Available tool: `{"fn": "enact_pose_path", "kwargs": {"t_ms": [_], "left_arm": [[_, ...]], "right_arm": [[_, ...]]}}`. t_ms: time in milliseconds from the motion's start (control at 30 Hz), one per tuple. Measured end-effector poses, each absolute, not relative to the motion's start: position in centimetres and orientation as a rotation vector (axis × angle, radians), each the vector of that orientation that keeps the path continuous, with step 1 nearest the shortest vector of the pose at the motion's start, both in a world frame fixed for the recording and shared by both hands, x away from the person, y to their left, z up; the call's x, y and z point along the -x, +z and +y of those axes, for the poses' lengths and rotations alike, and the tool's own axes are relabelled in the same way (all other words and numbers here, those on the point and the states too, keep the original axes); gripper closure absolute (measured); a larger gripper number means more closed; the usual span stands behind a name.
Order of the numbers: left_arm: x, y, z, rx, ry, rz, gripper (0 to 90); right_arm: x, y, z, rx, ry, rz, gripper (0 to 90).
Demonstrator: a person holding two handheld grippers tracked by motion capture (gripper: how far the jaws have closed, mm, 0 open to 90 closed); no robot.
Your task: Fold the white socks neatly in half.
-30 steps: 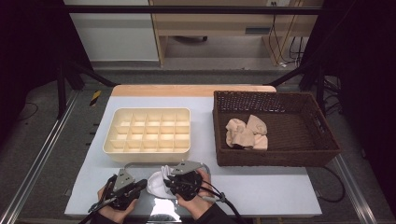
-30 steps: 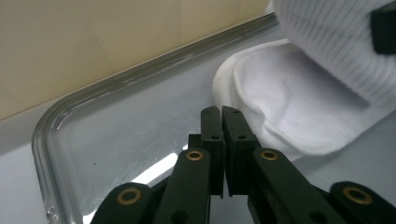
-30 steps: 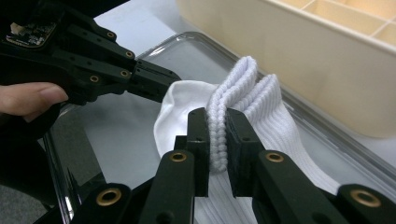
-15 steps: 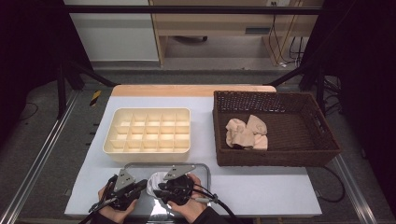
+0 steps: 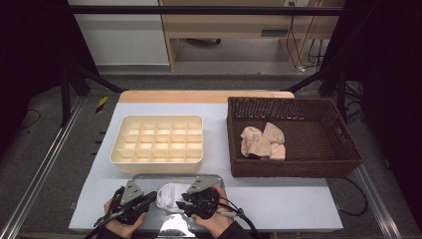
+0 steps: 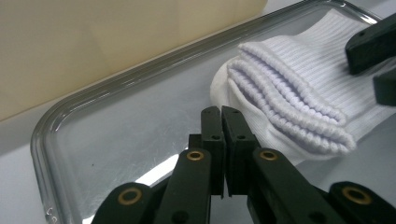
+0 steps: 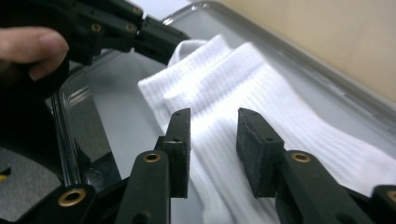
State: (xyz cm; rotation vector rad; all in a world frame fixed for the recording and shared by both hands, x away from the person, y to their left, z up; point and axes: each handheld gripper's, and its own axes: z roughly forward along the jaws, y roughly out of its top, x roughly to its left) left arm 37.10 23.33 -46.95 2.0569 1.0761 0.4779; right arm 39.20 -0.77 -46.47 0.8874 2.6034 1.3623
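**Sock folding on the tray**

Tray (image 5: 149, 178) at the table's near edge holds a folded white sock (image 5: 169, 196). Right gripper (image 7: 212, 140), jaws just opening, is spread over it; left gripper (image 6: 221, 128) is pressed together, empty. Next, a fresh grip is judged necessary.

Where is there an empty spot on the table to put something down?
Bare table lies in front of the brown basket, right of the metal tray. The tray's left end is bare too. Its middle is crowded: the white sock lies between the left gripper and right gripper.
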Motion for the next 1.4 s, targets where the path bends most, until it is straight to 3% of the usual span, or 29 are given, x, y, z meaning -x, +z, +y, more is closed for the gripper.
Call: {"fn": "enact_pose_path", "kwargs": {"t_ms": [133,267,300,333,367,433,767,1067,1100,1200,1400], "left_arm": [[-37.1,-46.9,23.3,-2.057,0.478,1.073,87.4],[-37.1,-47.0,23.3,-2.060,0.477,1.071,87.5],[-37.1,-47.0,23.3,-2.058,0.476,1.073,87.5],[-37.1,-47.0,23.3,-2.058,0.476,1.073,87.5],[-37.1,-47.0,23.3,-2.059,0.475,1.073,87.5],[-37.1,-47.0,23.3,-2.059,0.474,1.072,87.5],[-37.1,-47.0,23.3,-2.061,0.471,1.072,87.5],[-37.2,-46.6,23.6,-2.036,0.468,1.078,87.1],[-37.2,-46.2,23.9,-2.007,0.464,1.076,87.1],[-36.8,-45.0,24.4,-1.953,0.473,1.056,87.1],[-36.0,-43.2,23.8,-1.924,0.469,0.972,87.2]], "right_arm": [[-39.1,-46.9,0.6,-0.837,1.332,2.622,63.2],[-39.0,-47.4,0.9,-0.787,1.283,2.608,68.8],[-39.0,-47.3,0.9,-0.767,1.266,2.598,77.5],[-39.0,-47.3,0.9,-0.767,1.266,2.598,77.5],[-39.1,-47.2,0.7,-0.786,1.263,2.605,86.4],[-39.2,-47.0,0.6,-0.806,1.270,2.618,89.2],[-39.1,-45.2,1.0,-0.764,1.456,2.598,89.6],[-39.0,-47.4,2.1,-0.748,1.366,2.716,86.1],[-39.1,-47.1,1.9,-0.762,1.387,2.709,80.7],[-39.0,-46.2,0.9,-0.775,1.466,2.672,75.6],[-39.3,-44.5,-2.4,-0.837,1.492,2.555,81.0]]}}
